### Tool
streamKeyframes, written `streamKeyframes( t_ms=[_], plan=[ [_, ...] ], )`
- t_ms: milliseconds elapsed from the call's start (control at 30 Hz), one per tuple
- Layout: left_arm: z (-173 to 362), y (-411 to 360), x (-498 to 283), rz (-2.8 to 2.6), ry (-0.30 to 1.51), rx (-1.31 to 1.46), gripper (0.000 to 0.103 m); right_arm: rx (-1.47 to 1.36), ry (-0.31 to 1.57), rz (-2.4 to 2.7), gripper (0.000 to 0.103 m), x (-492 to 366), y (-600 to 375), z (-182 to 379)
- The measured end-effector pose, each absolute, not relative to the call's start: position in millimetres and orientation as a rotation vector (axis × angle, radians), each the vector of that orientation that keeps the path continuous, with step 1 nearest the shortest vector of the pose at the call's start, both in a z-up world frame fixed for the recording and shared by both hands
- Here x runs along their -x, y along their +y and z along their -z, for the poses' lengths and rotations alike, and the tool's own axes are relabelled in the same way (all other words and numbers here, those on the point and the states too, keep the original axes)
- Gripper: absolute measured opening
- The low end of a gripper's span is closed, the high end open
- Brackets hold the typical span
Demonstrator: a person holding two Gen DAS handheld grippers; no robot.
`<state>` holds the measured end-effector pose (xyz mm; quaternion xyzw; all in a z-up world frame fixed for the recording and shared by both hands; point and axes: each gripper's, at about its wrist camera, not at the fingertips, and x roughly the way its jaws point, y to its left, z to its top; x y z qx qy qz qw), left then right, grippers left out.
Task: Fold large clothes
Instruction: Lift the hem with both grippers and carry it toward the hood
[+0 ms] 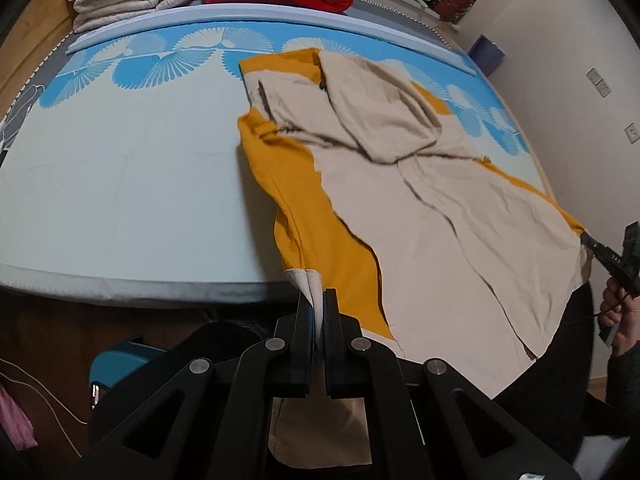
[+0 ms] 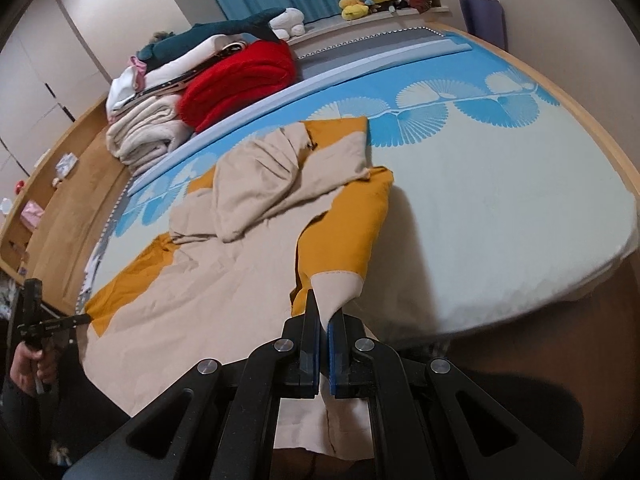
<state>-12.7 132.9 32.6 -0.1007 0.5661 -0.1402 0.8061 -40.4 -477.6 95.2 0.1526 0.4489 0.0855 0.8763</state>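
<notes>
Left wrist: crumpled beige-and-mustard garment (image 1: 440, 208)

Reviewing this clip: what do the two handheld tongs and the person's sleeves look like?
Both tongs are matte black linkage frames with round silver pivot pins. The left tongs and right tongs have flat black fingers faced with blue pads. From the opposite camera, each shows a black pistol-style handle. A dark sleeve covers the wrist.

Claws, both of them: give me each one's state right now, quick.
Left claw: closed on the beige-and-mustard garment, at its near hem.
Right claw: closed on the same garment, at another near corner.
</notes>
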Motion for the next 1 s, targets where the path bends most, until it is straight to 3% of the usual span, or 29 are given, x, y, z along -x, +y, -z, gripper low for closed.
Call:
streamKeyframes(
  t_ms=[267, 567, 800, 1000],
  plan=[
    [-35.9, 148.1, -22.0, 0.297, 1.174, 0.304, 0.003, -0.366, 0.899, -0.171, 0.003, 50.7, -491.4, -115.5],
    [13.2, 167.1, -162.3, 0.175, 1.107, 0.437, 0.003, -0.307, 0.857, -0.157, 0.003, -95.5, -473.8, -101.7],
    [90.4, 181.0, -248.6, 0.112, 1.191, 0.561, 0.003, -0.303, 0.938, -0.109, 0.003, -247.1, -456.1, -30.4],
    [123.0, 191.5, -281.6, 0.118, 1.293, 0.624, 0.01, -0.353, 1.061, -0.084, 0.003, -305.3, -466.8, 24.3]
  ],
)
